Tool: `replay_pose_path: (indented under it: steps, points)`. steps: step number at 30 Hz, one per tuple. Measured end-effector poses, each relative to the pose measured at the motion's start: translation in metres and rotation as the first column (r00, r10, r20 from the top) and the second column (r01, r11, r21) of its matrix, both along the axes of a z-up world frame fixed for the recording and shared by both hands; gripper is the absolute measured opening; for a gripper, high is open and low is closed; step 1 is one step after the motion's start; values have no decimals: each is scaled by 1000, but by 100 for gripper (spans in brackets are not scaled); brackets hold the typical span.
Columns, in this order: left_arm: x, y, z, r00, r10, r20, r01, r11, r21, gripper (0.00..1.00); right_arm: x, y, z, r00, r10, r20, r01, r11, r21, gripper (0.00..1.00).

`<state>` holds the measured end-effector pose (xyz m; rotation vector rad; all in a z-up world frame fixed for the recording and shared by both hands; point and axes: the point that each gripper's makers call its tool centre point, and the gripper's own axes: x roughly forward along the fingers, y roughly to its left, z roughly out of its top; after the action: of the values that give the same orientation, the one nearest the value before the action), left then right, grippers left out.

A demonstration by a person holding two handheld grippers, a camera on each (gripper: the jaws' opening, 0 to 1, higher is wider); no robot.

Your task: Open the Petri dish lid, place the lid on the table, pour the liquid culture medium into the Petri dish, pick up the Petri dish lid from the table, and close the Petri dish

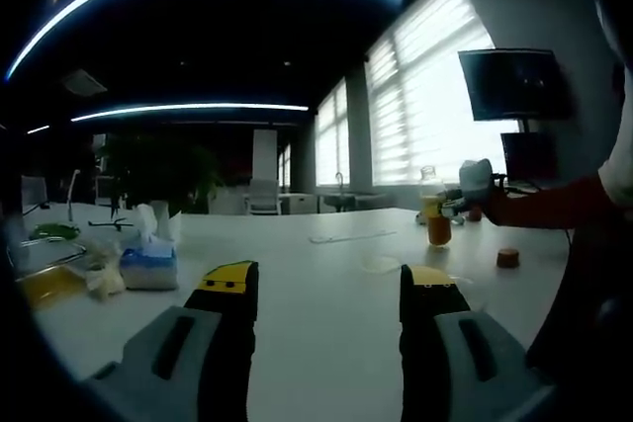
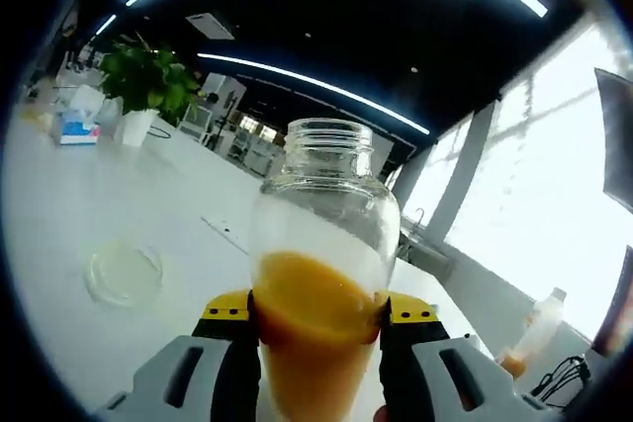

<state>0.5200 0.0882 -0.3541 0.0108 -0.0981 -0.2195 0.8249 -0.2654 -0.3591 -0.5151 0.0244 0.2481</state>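
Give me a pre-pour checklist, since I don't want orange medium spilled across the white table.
1. Bottle gripped: ok, the right gripper has its jaws closed against both sides of the glass.
2. Bottle mouth open: ok, no cap on the neck; a small brown cap lies on the table.
3. Medium in the bottle: ok, orange liquid fills the lower part.
4. Petri dish uncovered: cannot tell, its clear outline is too faint to separate lid from base.
5. Bottle over the dish: not ok, the dish lies off to one side of it.
6. Left gripper free: ok, jaws apart, nothing between them.
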Motion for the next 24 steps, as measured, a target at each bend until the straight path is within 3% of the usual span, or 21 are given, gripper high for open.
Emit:
replay_pose_path:
  steps: [8,11,14,17,24]
  points:
    - [-1,3,-3,1000,6,-3,-6,1000,-4,49,-5,11,-2,1000,-6,9,7,993,-118,43]
    - [-1,4,-3,1000,6,-2,-6,1000,-8,49,-12,22,-3,999,15,35,-7,974,-227,43]
    - [-1,4,-4,1000,6,-3,-6,1000,-10,49,-15,31,-8,998,36,47,-21,958,-285,43]
    - [0,5,-4,1000,5,-3,-5,1000,-12,49,-25,45,-2,998,44,52,-26,952,-306,43]
    - [-1,8,-6,1000,9,-3,-9,1000,-21,49,-27,44,-4,997,50,52,-30,944,-328,42]
